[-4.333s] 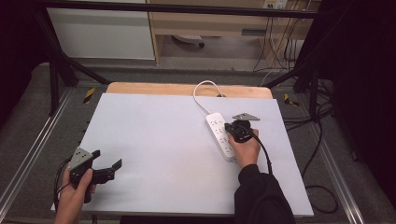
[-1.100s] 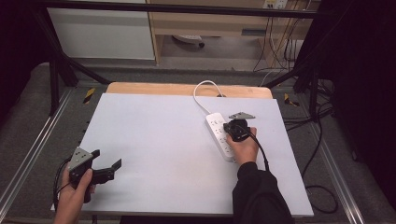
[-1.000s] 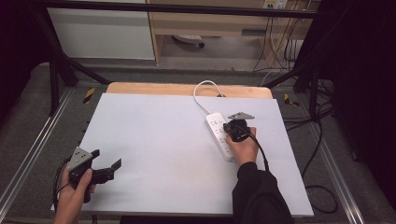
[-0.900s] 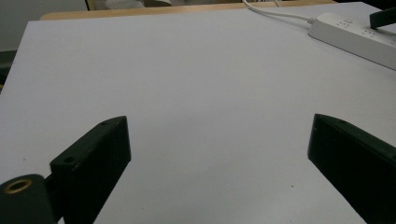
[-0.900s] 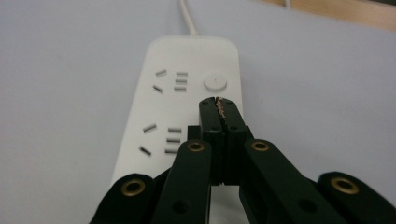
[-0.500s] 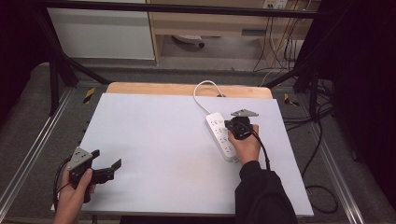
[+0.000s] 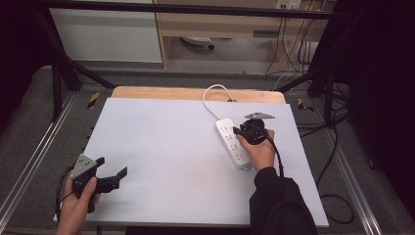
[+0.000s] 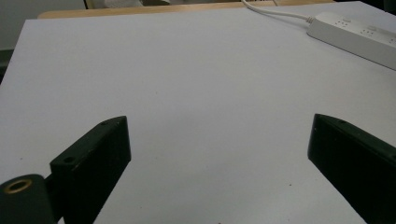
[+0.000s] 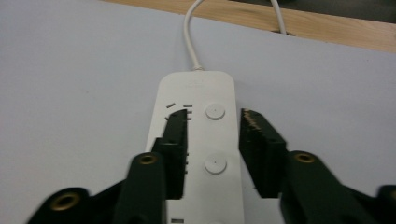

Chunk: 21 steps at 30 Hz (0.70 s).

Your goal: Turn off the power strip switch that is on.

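A white power strip (image 7: 232, 141) lies on the right half of the table, and its cord (image 7: 210, 95) loops off toward the back edge. My right gripper (image 7: 239, 131) is low over the strip's far end and points left across it. In the right gripper view its jaws (image 9: 212, 114) have just been opening. They stand part open above the strip (image 9: 201, 93), with two round buttons showing between them, and the pads press on nothing. My left gripper (image 7: 112, 166) is held at the near left corner, wide open and empty (image 8: 219, 123), with the strip (image 8: 355, 35) far off.
A pale sheet (image 7: 161, 147) covers the table, with a wooden strip (image 7: 147, 93) bare along the back. Metal rails run down both sides. Cables (image 7: 323, 142) hang off the right edge.
The right hand has shifted very slightly over the power strip. The left hand and its gripper have stayed put.
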Tool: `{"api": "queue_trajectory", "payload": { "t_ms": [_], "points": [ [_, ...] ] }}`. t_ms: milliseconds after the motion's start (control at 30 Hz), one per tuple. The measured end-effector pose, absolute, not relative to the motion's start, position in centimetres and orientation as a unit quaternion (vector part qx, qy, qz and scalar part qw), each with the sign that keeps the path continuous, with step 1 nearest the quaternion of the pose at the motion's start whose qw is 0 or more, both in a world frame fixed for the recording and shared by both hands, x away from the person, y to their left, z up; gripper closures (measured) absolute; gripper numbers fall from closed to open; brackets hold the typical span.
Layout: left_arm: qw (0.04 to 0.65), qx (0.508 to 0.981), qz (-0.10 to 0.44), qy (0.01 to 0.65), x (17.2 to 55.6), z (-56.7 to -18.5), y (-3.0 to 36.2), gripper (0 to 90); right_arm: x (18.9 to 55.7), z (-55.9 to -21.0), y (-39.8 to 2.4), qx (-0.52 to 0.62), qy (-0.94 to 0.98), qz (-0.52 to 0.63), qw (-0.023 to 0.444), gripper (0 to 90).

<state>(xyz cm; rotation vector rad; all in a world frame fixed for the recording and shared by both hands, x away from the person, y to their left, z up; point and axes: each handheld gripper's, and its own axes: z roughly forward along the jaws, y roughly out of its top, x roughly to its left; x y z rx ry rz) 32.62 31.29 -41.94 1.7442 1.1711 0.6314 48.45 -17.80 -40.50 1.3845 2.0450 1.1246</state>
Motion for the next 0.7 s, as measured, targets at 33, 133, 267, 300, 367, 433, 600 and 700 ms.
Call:
{"api": "queue_trajectory", "payload": {
  "t_ms": [33,133,267,300,367,433,600,700],
  "points": [
    [0.456,0.707,0.256,0.475,32.6,-41.9,31.3,5.9,48.6,-40.5,-17.8,0.493,0.736,0.41,0.217,43.2],
    [0.455,0.708,0.255,0.476,32.6,-42.0,31.3,5.9,48.6,-40.3,-17.8,0.48,0.738,0.42,0.219,33.7],
    [0.454,0.708,0.255,0.476,32.7,-42.0,31.3,5.9,48.7,-39.7,-17.8,0.481,0.743,0.418,0.205,22.5],
    [0.454,0.708,0.255,0.477,32.6,-42.0,31.3,5.9,48.7,-39.6,-17.7,0.48,0.744,0.416,0.207,21.0],
    [0.455,0.707,0.256,0.477,32.6,-42.0,31.4,5.9,48.6,-39.3,-17.7,0.479,0.742,0.413,0.221,14.5],
    [0.455,0.708,0.256,0.477,32.6,-42.0,31.4,5.9,48.5,-39.1,-17.8,0.481,0.739,0.415,0.222,10.4],
    [0.455,0.707,0.256,0.477,32.6,-42.0,31.5,5.9,48.1,-38.6,-18.2,0.485,0.737,0.418,0.217,6.1],
    [0.455,0.707,0.255,0.477,32.6,-42.0,31.4,5.9,47.7,-38.1,-18.7,0.49,0.732,0.421,0.218,5.8]
  ]
}}
